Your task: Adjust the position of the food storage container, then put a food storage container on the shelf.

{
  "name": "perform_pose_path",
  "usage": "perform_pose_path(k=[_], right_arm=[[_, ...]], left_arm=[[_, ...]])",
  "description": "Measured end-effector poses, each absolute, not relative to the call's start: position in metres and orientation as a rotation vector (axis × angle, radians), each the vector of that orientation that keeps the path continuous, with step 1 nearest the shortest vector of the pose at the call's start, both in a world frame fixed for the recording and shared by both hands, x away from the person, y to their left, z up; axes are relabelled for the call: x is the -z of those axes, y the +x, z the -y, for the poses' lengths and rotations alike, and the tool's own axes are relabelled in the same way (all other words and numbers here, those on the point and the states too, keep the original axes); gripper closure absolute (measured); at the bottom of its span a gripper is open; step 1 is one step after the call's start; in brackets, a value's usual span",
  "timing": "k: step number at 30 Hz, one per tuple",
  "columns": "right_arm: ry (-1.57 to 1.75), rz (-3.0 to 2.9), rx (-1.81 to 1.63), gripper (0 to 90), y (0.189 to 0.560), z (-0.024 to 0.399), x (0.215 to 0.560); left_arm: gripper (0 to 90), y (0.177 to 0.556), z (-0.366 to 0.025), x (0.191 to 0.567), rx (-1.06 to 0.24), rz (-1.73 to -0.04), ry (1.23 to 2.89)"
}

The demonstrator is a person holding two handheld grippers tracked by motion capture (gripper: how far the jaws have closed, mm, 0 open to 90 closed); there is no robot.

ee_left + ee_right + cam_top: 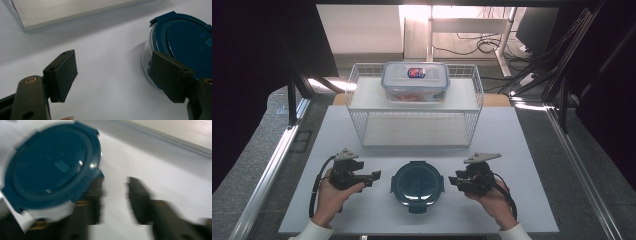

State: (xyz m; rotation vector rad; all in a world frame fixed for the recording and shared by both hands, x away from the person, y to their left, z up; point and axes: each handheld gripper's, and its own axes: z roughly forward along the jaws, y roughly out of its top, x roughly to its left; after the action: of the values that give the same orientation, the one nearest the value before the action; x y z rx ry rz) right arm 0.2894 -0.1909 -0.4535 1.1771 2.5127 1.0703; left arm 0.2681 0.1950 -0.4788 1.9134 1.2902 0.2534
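While both grippers flank the round blue-lidded container [417,185] at the near middle of the white table [532,200], neither has yet taken hold of it, so the step in hand is judged to be the approach before a grasp. The left gripper [371,177] sits just to the container's left, pointing toward it; in the left gripper view its jaws stand wide apart with nothing between them, and the container [185,42] lies beside the far jaw, seemingly just short of contact. The right gripper [454,181] sits just to the container's right, also pointing inward; the right gripper view is blurred, yet the jaws show a clear gap and hold nothing, with the container [52,167] lying ahead and to one side of them. The lid appears seated on the container, with latch tabs at its rim; whether these are fastened cannot be told. Farther back on the table stands a white wire rack [414,107], and a clear rectangular box [414,80] rests on its upper shelf, well apart from both grippers. The next move, in this inspector's judgement, calls for each gripper to close in on the container's rim or a latch tab, squarely and level, so that the container does not slide on the smooth table.
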Motion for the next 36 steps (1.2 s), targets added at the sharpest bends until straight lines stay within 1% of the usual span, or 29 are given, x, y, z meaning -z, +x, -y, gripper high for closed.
perform_pose_path(k=[1,2,5,7,16,21,28,33,36], right_arm=[[1.202,-2.500,-1.121,41.2,0.290,0.191,0.453],[1.216,-2.501,-1.146,36.9,0.290,0.191,0.453],[1.227,-2.500,-1.197,29.2,0.290,0.192,0.451],[1.232,-2.510,-1.230,26.8,0.290,0.192,0.451],[1.246,-2.510,-1.244,23.5,0.290,0.190,0.454],[1.244,-2.531,-1.259,22.2,0.291,0.187,0.456],[1.305,-2.520,-1.293,18.9,0.293,0.183,0.459],[1.324,-2.536,-1.295,17.2,0.295,0.177,0.462],[1.353,-2.540,-1.310,17.0,0.297,0.176,0.465]], left_arm=[[21.8,0.268,-0.194,0.479,-0.245,-1.291,1.909],[21.8,0.268,-0.194,0.479,-0.243,-1.290,1.909],[21.8,0.268,-0.193,0.479,-0.241,-1.286,1.911],[21.7,0.267,-0.192,0.478,-0.228,-1.286,1.901],[20.9,0.263,-0.192,0.474,-0.165,-1.282,1.853],[16.6,0.261,-0.191,0.471,-0.110,-1.278,1.808],[12.6,0.260,-0.178,0.470,0.007,-1.250,1.786],[12.0,0.259,-0.169,0.471,0.048,-1.244,1.791],[10.5,0.260,-0.165,0.474,0.063,-1.274,1.788]])
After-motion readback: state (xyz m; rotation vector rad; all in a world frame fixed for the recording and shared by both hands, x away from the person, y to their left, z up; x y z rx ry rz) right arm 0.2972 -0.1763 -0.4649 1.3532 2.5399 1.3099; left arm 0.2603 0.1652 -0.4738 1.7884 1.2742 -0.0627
